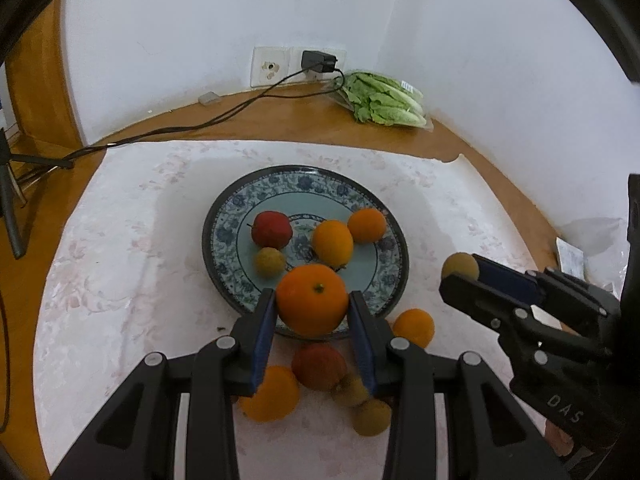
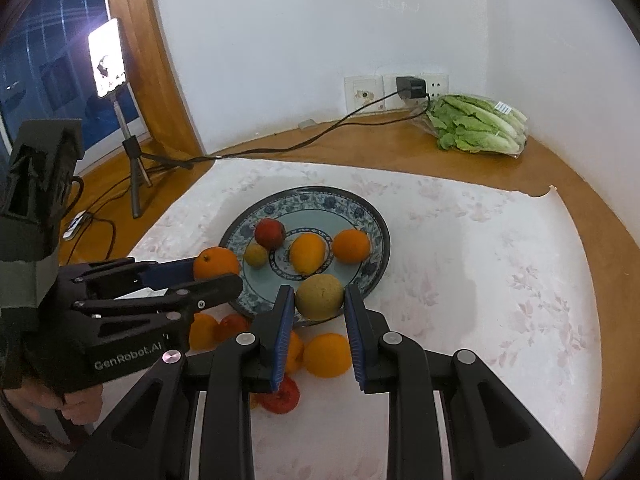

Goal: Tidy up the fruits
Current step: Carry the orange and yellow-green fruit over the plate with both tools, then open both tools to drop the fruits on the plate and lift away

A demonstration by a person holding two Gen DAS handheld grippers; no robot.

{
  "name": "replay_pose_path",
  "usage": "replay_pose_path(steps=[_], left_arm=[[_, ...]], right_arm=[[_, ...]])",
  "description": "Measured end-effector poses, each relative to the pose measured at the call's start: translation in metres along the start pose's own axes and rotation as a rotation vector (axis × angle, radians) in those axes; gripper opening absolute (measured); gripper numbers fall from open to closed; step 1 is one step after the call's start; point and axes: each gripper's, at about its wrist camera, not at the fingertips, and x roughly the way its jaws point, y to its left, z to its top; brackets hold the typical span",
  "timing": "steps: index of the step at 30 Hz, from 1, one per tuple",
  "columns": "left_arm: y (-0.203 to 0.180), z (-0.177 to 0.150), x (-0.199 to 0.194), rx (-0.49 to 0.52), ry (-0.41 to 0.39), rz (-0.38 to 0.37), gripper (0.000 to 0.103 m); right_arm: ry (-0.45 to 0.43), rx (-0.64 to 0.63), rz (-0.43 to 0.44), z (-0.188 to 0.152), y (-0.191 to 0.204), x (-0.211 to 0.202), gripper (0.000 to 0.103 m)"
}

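Note:
My left gripper (image 1: 312, 298) is shut on a large orange (image 1: 312, 316) and holds it over the near rim of the blue-patterned plate (image 1: 224, 216). On the plate lie a red apple (image 1: 272, 229), two oranges (image 1: 332, 242) and a small brown fruit (image 1: 271, 262). My right gripper (image 2: 318, 294) is shut on a round yellow-brown fruit (image 2: 320, 300), also above the plate's near rim (image 2: 376, 224). Each gripper shows in the other's view: the right gripper (image 1: 460, 270) at the right, the left gripper (image 2: 218, 272) at the left with its orange (image 2: 216, 260).
Loose fruits lie on the white cloth (image 1: 120, 280) in front of the plate: oranges (image 1: 414, 328), a red apple (image 1: 319, 366) and small brown fruits (image 1: 372, 416). A bag of lettuce (image 1: 384, 100) and a charger with its cable (image 1: 318, 62) sit by the wall. A phone on a tripod (image 2: 106, 58) stands at the left.

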Motion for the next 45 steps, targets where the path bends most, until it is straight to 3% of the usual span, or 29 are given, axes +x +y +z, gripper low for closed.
replay_pose_path(steps=[18, 38, 45], left_arm=[[0.005, 0.002, 0.048, 0.004, 0.046, 0.015, 0.037], [0.007, 0.007, 0.054, 0.023, 0.023, 0.043, 0.038], [0.006, 0.007, 0.042, 0.026, 0.012, 0.047, 0.043]], right_arm=[[0.049, 0.040, 0.031, 0.000, -0.016, 0.050, 0.027], [0.056, 0.034, 0.027, 0.000, -0.015, 0.065, 0.027], [0.046, 0.049, 0.022, -0.001, -0.014, 0.058, 0.037]])
